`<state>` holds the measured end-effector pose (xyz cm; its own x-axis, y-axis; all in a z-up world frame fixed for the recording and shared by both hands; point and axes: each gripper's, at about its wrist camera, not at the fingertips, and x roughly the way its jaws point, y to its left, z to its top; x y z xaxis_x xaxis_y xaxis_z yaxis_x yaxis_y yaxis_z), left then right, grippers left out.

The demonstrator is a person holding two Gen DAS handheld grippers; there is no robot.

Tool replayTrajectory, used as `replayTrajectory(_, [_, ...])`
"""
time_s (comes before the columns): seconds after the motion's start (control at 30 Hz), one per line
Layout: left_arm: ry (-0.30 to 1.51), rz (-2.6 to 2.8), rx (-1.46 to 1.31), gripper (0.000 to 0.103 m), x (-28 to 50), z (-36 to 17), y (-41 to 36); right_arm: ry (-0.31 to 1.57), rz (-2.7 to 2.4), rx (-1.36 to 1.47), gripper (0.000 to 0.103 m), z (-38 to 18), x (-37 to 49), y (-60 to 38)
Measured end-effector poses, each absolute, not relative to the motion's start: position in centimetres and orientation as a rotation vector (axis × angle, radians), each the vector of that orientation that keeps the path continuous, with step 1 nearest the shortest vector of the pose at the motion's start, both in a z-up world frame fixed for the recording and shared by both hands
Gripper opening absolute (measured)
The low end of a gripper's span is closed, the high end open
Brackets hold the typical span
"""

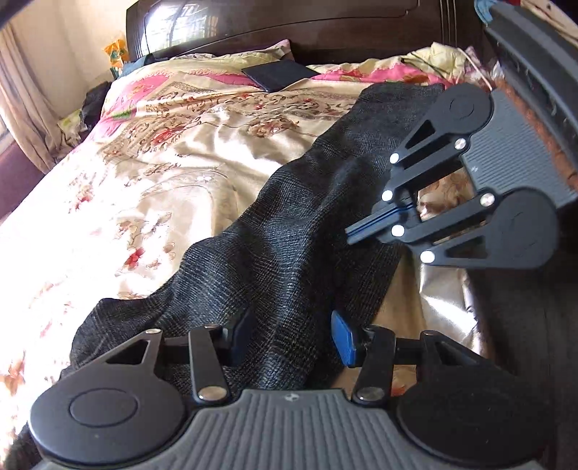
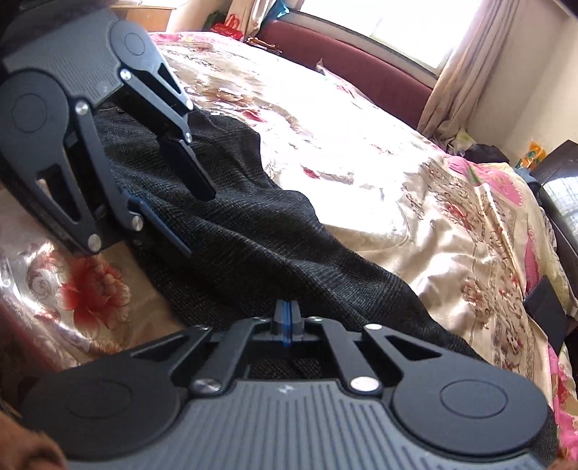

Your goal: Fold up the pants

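Dark checked pants (image 1: 300, 224) lie lengthwise on a floral bedspread (image 1: 162, 173), rumpled along their length. My left gripper (image 1: 292, 336) is open, its blue-padded fingers (image 1: 345, 340) astride a raised fold of the pants at the near end. My right gripper (image 1: 356, 231) is shut, its tips resting at the pants' right edge further up. In the right wrist view the pants (image 2: 253, 231) run from the shut right gripper (image 2: 287, 316) to the open left gripper (image 2: 197, 220). I cannot tell whether fabric is pinched between the right gripper's pads.
A dark flat folded item (image 1: 278, 74) lies near the pillows under the dark wooden headboard (image 1: 289, 25). A maroon couch (image 2: 354, 61) and curtains (image 2: 455, 83) stand beyond the bed's far side. The bed edge (image 1: 480, 300) is close on the right.
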<state>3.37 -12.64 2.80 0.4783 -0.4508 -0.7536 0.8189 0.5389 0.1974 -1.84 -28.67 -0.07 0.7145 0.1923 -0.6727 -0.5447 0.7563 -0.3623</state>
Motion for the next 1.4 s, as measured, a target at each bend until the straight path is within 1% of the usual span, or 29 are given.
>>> replayTrajectory(0.07, [0.685, -0.825, 0.656, 0.062, 3.0, 2.4, -12.8, 0.671, 0.472, -0.603, 0.004, -0.4, -2.1, -28.4])
replayTrajectory(0.17, [0.66, -0.807, 0.776, 0.062, 2.0, 1.5, -12.7, 0.655, 0.503, -0.672, 0.009, -1.4, -2.8, -26.9])
replayTrajectory(0.2, [0.654, -0.796, 0.806, 0.062, 1.7, 1.3, -12.6, 0.642, 0.512, -0.682, 0.017, -1.6, -3.0, -26.5])
replayTrajectory(0.23, [0.654, -0.783, 0.827, 0.062, 1.6, 1.1, -12.3, 0.632, 0.516, -0.689, 0.029, -1.8, -3.1, -26.1])
replayTrajectory(0.27, [0.658, -0.774, 0.824, 0.061, 1.6, 1.0, -12.0, 0.627, 0.517, -0.695, 0.035, -1.9, -3.2, -25.8])
replayTrajectory(0.3, [0.662, -0.762, 0.809, 0.055, 1.7, 1.1, -11.8, 0.615, 0.513, -0.701, 0.043, -2.0, -3.3, -25.6])
replayTrajectory(0.33, [0.669, -0.745, 0.781, 0.046, 2.1, 1.3, -11.6, 0.598, 0.503, -0.707, 0.043, -2.1, -3.3, -25.3])
replayTrajectory(0.37, [0.677, -0.734, 0.746, 0.041, 2.5, 1.6, -11.5, 0.593, 0.494, -0.71, 0.043, -2.2, -3.2, -25.1])
replayTrajectory(0.4, [0.693, -0.73, 0.681, 0.034, 3.1, 2.0, -11.4, 0.588, 0.484, -0.706, 0.043, -2.3, -3.1, -24.8])
replayTrajectory(0.5, [0.726, -0.733, 0.513, 0.027, 4.6, 3.2, -10.8, 0.566, 0.421, -0.715, 0.044, -2.5, -2.6, -24.1])
replayTrajectory(0.6, [0.751, -0.764, 0.417, 0.027, 4.9, 4.2, -10.2, 0.542, 0.343, -0.689, 0.045, -2.5, -1.8, -24.0])
replayTrajectory(0.67, [0.768, -0.776, 0.4, 0.027, 4.9, 4.3, -10.0, 0.531, 0.314, -0.703, 0.043, -2.5, -1.5, -24.0])
replayTrajectory(0.7, [0.768, -0.779, 0.414, 0.027, 4.7, 4.3, -10.1, 0.53, 0.318, -0.699, 0.027, -2.4, -1.5, -24.3])
replayTrajectory(0.73, [0.769, -0.789, 0.426, 0.027, 4.4, 4.1, -10.2, 0.543, 0.325, -0.68, 0.007, -2.1, -1.4, -24.8])
replayTrajectory(0.8, [0.802, -0.85, 0.448, 0.027, 3.9, 3.8, -10.5, 0.579, 0.342, -0.65, 0.006, -1.4, -1.7, -25.8])
replayTrajectory(0.87, [0.821, -0.903, 0.514, 0.028, 2.8, 3.2, -11.3, 0.595, 0.354, -0.706, 0.005, -1.2, -2.4, -26.5])
replayTrajectory(0.97, [0.83, -0.971, 0.596, 0.028, 1.5, 2.2, -12.6, 0.646, 0.372, -0.804, 0.004, -1.7, -3.4, -27.6])
replayTrajectory(1.07, [0.824, -1.033, 0.607, 0.028, 0.8, 2.3, -13.7, 0.733, 0.36, -0.799, 0.005, -2.3, -3.8, -29.1])
replayTrajectory(1.17, [0.789, -1.047, 0.601, 0.032, 0.8, 3.1, -14.3, 0.758, 0.261, -0.638, 0.013, -1.0, -3.9, -31.8])
replayTrajectory(1.2, [0.776, -1.045, 0.597, 0.032, 1.0, 3.4, -14.5, 0.757, 0.224, -0.558, 0.022, -0.3, -3.9, -33.0])
replayTrajectory(1.23, [0.765, -1.039, 0.594, 0.033, 1.2, 3.6, -14.8, 0.75, 0.182, -0.476, 0.028, 0.4, -3.7, -34.3])
replayTrajectory(1.37, [0.74, -0.995, 0.584, 0.034, 2.4, 3.5, -16.2, 0.708, -0.021, -0.235, 0.03, 1.7, -2.9, -39.8])
replayTrajectory(1.4, [0.745, -0.982, 0.589, 0.037, 2.8, 3.2, -16.6, 0.701, -0.075, -0.184, 0.036, 1.6, -2.6, -41.3])
